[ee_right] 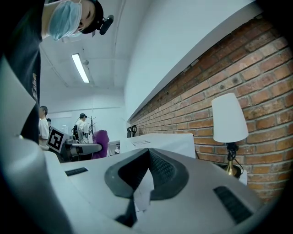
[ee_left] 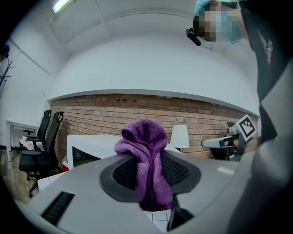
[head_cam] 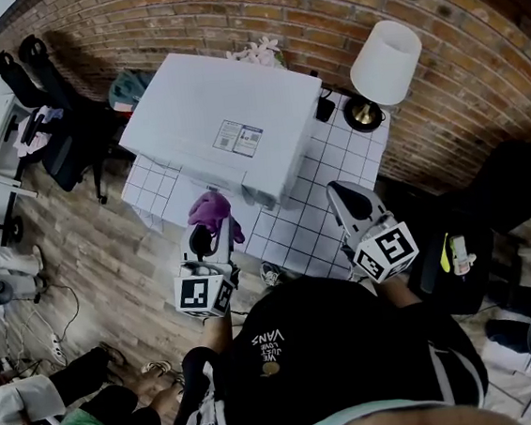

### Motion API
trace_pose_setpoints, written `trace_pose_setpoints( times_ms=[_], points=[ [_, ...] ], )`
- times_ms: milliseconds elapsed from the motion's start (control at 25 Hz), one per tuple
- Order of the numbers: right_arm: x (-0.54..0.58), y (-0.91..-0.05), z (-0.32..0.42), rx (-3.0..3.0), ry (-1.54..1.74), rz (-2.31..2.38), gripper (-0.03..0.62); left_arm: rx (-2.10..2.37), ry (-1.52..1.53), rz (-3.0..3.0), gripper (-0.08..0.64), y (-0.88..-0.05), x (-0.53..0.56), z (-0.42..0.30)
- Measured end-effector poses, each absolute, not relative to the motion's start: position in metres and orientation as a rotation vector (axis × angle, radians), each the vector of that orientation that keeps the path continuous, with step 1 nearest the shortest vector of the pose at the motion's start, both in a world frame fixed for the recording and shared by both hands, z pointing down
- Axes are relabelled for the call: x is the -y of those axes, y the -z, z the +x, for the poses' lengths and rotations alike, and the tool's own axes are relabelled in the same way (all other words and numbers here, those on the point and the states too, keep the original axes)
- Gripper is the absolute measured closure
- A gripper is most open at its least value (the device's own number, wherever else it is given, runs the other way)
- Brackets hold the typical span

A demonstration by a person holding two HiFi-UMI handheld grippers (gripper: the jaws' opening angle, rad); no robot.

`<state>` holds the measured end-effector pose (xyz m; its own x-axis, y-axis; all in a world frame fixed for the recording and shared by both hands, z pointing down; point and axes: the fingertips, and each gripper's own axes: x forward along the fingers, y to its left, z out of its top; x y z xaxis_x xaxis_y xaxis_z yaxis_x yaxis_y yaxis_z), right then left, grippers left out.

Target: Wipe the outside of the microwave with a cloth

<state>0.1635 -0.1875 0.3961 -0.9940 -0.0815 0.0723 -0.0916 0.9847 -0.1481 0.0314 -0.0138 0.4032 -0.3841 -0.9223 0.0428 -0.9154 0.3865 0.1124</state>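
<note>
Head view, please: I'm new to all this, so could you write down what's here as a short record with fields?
Place: white tiled table against a red brick wall
Main item: large white box-shaped microwave, standing on the table
Left gripper: shut on a crumpled purple knitted cloth, held just in front of the microwave; whether it touches cannot be told
Right gripper: shut, nothing in it, over the table beside the microwave
Nearby: lamp with white shade and brass base, next to the microwave by the wall

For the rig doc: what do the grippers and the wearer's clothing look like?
Left gripper and right gripper: light grey bodies, black textured jaws, each with a white cube of black square markers. Black top, white print.
</note>
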Motion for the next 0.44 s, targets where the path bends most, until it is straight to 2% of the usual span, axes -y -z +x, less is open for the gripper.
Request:
trace_pose_setpoints(
  times_ms=[440],
  points=[
    [0.1875,-0.3943,0.1629,3.064,-0.216,0.103,0.589,2.514,0.117,1.713,0.419,-0.4031,0.0218,0.0415]
  ],
)
